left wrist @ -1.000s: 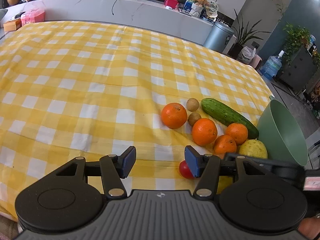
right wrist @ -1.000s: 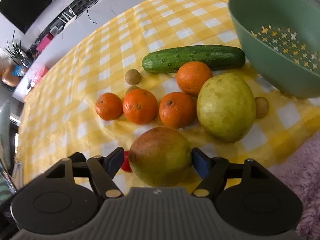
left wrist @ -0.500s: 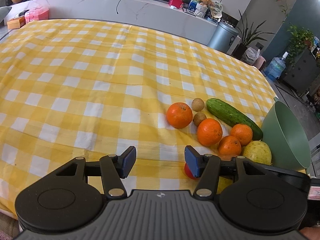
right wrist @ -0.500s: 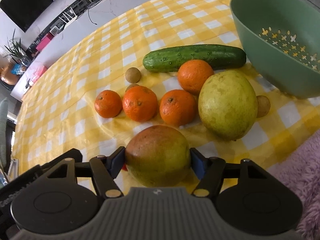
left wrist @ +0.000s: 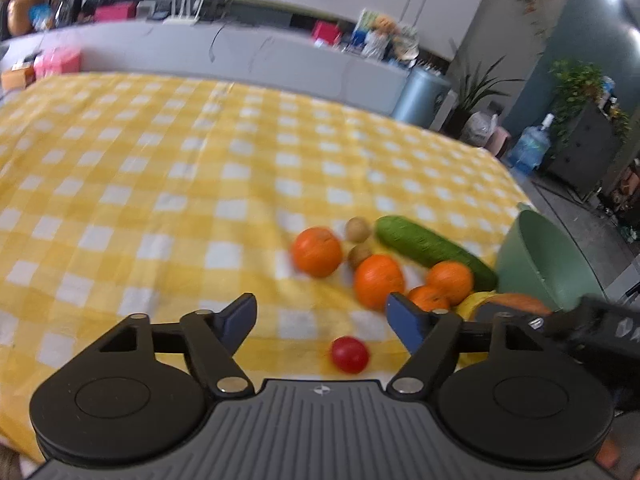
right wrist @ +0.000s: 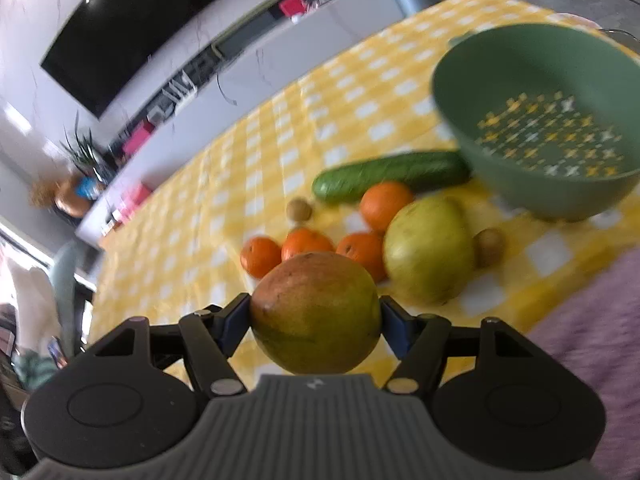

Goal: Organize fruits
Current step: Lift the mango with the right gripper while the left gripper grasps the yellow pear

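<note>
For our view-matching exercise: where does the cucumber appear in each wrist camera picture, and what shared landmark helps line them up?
Left wrist: the cucumber lies right of centre, slanting down toward the green colander.
Right wrist: the cucumber lies above centre, one end reaching the colander.
Shared landmark: the green colander.
</note>
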Demonstrator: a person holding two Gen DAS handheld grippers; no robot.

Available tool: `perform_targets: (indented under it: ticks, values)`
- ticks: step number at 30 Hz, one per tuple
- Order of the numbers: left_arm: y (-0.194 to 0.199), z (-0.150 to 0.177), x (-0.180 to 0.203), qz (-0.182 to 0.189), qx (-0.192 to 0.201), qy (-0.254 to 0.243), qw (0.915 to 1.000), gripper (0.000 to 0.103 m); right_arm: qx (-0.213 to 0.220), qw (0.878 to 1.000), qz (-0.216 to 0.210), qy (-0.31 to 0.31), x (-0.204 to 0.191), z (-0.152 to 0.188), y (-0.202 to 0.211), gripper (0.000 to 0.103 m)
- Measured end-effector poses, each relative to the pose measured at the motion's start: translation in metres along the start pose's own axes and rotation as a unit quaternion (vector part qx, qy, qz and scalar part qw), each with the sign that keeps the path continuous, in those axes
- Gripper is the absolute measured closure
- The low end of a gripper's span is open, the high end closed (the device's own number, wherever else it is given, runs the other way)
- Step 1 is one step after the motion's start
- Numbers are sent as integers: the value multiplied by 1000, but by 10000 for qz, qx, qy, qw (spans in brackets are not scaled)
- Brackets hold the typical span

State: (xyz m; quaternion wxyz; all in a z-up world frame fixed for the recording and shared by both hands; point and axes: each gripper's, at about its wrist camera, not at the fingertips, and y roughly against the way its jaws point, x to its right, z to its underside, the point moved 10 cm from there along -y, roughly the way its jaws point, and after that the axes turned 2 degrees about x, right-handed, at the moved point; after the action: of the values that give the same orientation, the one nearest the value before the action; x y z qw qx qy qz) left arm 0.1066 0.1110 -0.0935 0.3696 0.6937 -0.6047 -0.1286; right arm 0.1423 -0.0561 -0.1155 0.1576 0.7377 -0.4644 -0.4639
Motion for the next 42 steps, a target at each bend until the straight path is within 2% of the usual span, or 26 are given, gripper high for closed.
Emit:
perform_targets:
  ticks: [3, 5, 9, 13, 15, 17, 21, 23, 26, 30, 35, 39, 42]
  values:
    - [1, 1, 21, 80, 102, -472, 9988, 12, 251, 9996, -31, -161, 14, -15, 24, 37]
    - [1, 6, 38, 261, 114, -764, 9967, 12, 431, 9989, -34, -195, 24, -24, 41, 37]
    - [-3, 20, 72, 641, 115, -1210, 9905, 10, 808, 9963, -71, -296, 46, -40, 72, 37]
    - [-9, 37, 109, 743, 303, -1679, 9825, 10, 980, 9944, -89, -383, 70, -46, 90, 37]
    - [-15, 46, 123, 867, 117, -1877, 9783, 10, 1024, 9921, -221, -683, 84, -47, 92, 37]
    - [-22, 49, 133, 937, -69, -1740, 9803, 10, 1049, 9896, -266, -951, 99, -47, 93, 37]
    - [-35, 49, 146, 1051, -300, -1324, 9852, 10, 1146, 9879, -315, -995, 110, -48, 98, 37]
    - [-44, 46, 146, 909, -310, -1135, 9889, 10, 1250, 9855, -408, -1072, 112, -50, 103, 37]
    - [-63, 44, 140, 495, -513, -835, 9940, 10, 1431, 9843, -256, -1004, 117, -53, 107, 37]
    - [-78, 52, 140, 254, -894, -931, 9913, 10, 1442, 9842, -160, -1011, 129, -51, 104, 37]
    - [-84, 53, 142, 188, -1043, -1030, 9890, 10, 1419, 9847, -210, -992, 135, -49, 101, 37]
    - [-89, 48, 143, 171, -1102, -685, 9914, 8, 1420, 9847, -248, -975, 136, -48, 100, 37]
    - [-97, 48, 150, 181, -1312, -711, 9886, 5, 1375, 9855, -273, -954, 136, -48, 100, 37]
